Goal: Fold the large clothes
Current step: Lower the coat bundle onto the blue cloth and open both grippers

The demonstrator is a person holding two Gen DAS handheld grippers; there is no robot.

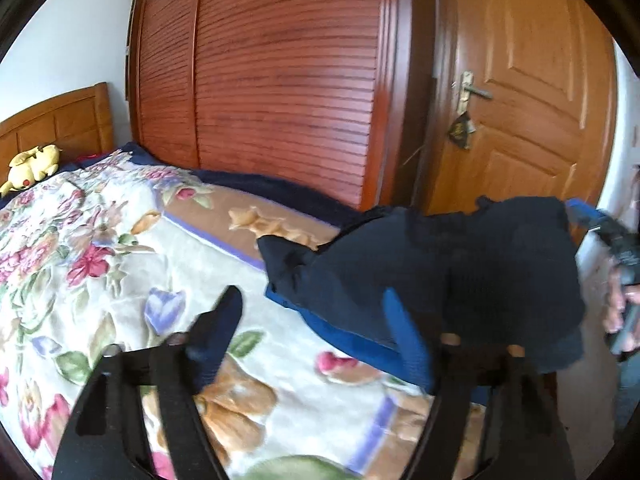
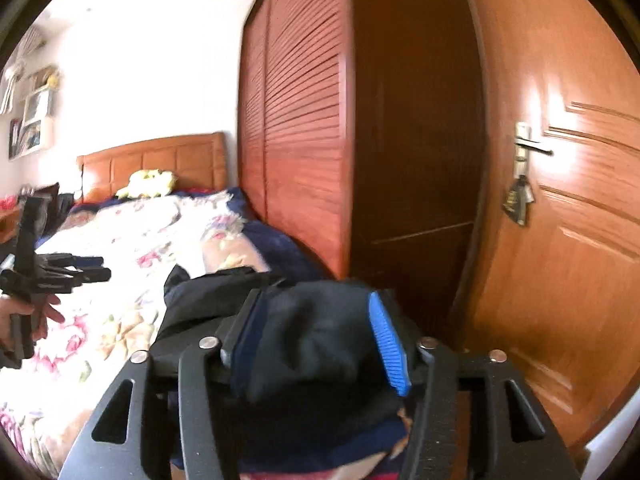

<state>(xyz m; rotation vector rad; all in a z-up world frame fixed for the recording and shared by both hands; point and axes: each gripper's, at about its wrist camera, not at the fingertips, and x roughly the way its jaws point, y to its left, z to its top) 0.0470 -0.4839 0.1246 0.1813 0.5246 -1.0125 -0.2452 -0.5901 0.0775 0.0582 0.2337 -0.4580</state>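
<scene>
Dark garment between right gripper fingers

Open floral blanket is offered across the bed's middle; the far edge is hemmed by the wardrobe and the door.

matt dark cloth garment, plush floral blanket, glossy slatted wood wardrobe.
</scene>
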